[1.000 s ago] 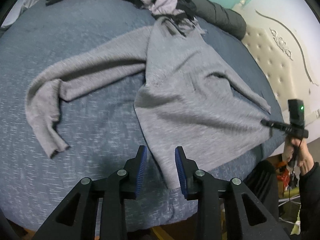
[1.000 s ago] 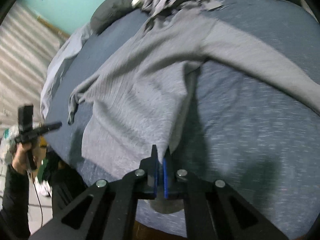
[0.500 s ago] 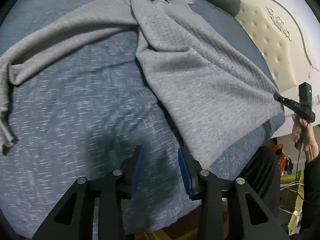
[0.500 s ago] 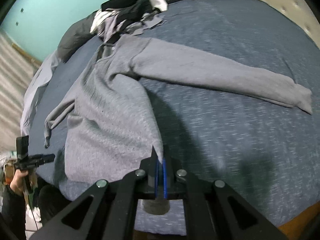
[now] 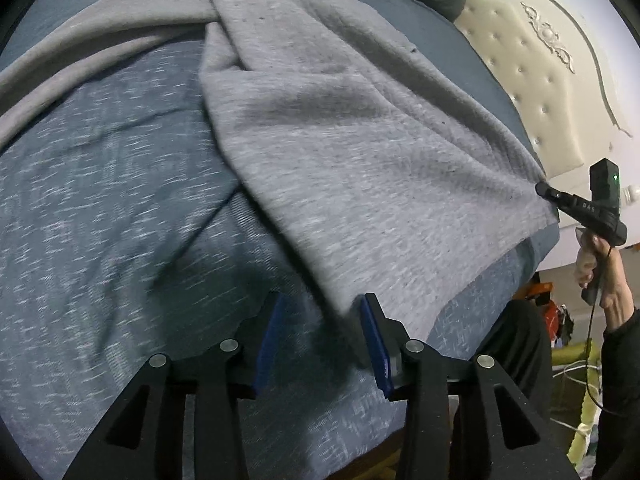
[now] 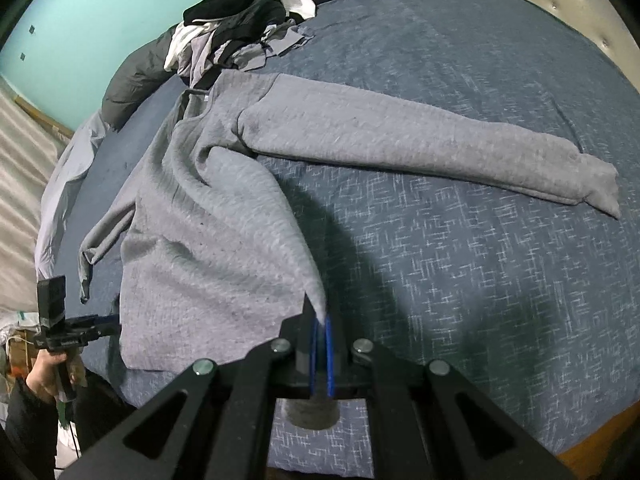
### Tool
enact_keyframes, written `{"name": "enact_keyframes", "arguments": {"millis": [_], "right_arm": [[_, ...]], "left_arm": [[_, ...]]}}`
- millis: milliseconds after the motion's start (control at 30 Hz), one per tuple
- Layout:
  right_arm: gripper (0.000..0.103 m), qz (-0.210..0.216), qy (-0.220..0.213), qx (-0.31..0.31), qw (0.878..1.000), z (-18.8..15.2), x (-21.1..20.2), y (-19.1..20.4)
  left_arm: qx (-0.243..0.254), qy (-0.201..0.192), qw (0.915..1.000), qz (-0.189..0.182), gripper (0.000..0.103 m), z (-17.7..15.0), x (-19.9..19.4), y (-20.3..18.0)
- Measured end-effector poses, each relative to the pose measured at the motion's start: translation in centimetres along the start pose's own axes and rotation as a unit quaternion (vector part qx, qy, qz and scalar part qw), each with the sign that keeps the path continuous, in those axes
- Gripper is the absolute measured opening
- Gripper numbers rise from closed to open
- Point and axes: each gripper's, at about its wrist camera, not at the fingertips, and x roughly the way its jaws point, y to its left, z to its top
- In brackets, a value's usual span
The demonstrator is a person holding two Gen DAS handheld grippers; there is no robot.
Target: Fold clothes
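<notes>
Right view only: clothes pile [image 6: 244,24], 1 sleeve [image 6: 420,148] spread flat.
Right tongs [image 6: 320,354]: clamped on gray sweater [image 6: 208,240] hem corner.
Left tongs [image 5: 322,344]: opening, hem edge between the pads, untouched.
Bed [image 5: 100,220]: bare left of sweater.

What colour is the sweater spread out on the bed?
Light heather grey, plain with no print. The sweater shows best in the right wrist view.

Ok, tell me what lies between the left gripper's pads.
Left wrist view: only blue bedspread between the opening left gripper; the sweater corner ends beside the right pad.
</notes>
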Motion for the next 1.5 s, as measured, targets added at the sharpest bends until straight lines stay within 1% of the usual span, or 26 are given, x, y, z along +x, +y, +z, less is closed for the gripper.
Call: {"name": "enact_keyframes", "arguments": {"millis": [67,167,233,267,300,367,433,533,600,700,833,867,933,967,1000,1133,1267,1333,1367,1500], "right_arm": [[0.003,0.002,0.001,-0.001,1.0,0.0,0.1,0.0],[0.003,0.002,0.001,0.001,1.0,0.1,0.3,-0.1],[0.003,0.001,0.003,0.0,1.0,0.1,0.4,-0.1],[0.003,0.001,0.004,-0.001,1.0,0.0,0.4,0.0],[0.003,0.0,0.005,-0.002,1.0,0.0,0.5,0.0],[0.003,-0.001,0.007,-0.005,1.0,-0.1,0.6,0.2],[0.003,-0.003,0.008,-0.007,1.0,0.0,0.8,0.2],[0.003,-0.002,0.011,-0.003,1.0,0.0,1.2,0.0],[0.003,-0.001,0.014,-0.001,1.0,-0.1,1.4,-0.1],[0.003,0.001,0.017,-0.002,1.0,-0.3,1.5,-0.2],[0.003,0.006,0.014,0.001,1.0,-0.3,1.2,-0.3],[0.003,0.007,0.014,0.002,1.0,-0.3,1.2,-0.4],[0.003,0.008,0.013,0.003,1.0,-0.3,1.2,-0.4],[0.003,0.008,0.013,0.003,1.0,-0.2,1.2,-0.4],[0.003,0.009,0.013,0.003,1.0,-0.3,1.2,-0.3],[0.003,0.01,0.014,0.004,1.0,-0.3,1.3,-0.4],[0.003,0.01,0.015,0.007,1.0,-0.4,1.3,-0.5],[0.003,0.011,0.016,0.01,1.0,-0.5,1.4,-0.6],[0.003,0.012,0.016,0.011,1.0,-0.5,1.5,-0.6],[0.003,0.012,0.019,0.009,1.0,-0.7,1.8,-0.3]], "left_arm": [[0.003,-0.003,1.0,-0.005,0.042,0.4,0.3,-0.4],[0.005,-0.012,0.9997,-0.023,0.038,1.0,0.3,-1.1],[0.014,-0.024,0.9991,-0.032,0.027,1.7,-0.2,-2.1],[0.021,-0.03,0.9989,-0.031,0.015,2.1,-0.4,-2.8],[0.028,-0.036,0.9985,-0.031,0.008,2.4,-0.7,-3.5],[0.039,-0.052,0.997,-0.041,0.008,3.3,-1.4,-5.2],[0.055,-0.071,0.9938,-0.065,0.008,4.2,-2.2,-7.5],[0.078,-0.077,0.9901,-0.088,0.008,4.9,-2.8,-10.1],[0.092,-0.077,0.9894,-0.082,0.011,5.1,-2.7,-11.0],[0.082,-0.069,0.9913,-0.076,0.011,5.2,-2.2,-10.3],[0.065,-0.068,0.9933,-0.068,0.012,5.3,-1.8,-9.6],[0.061,-0.07,0.9935,-0.066,0.014,5.3,-1.9,-9.3],[0.054,-0.077,0.9935,-0.065,0.02,5.2,-2.4,-8.5],[0.05,-0.08,0.9934,-0.064,0.026,5.1,-2.7,-8.1],[0.047,-0.083,0.9933,-0.064,0.028,5.1,-2.9,-7.8],[0.04,-0.092,0.9934,-0.056,0.028,4.9,-3.8,-6.7],[0.017,-0.092,0.995,-0.034,0.031,4.5,-4.4,-4.9],[0.001,-0.081,0.9964,-0.026,0.041,4.2,-3.7,-3.9],[-0.008,-0.074,0.997,-0.022,0.048,4.1,-3.3,-3.4],[-0.015,-0.062,0.9976,-0.027,0.048,4.0,-1.0,-3.0]]}}
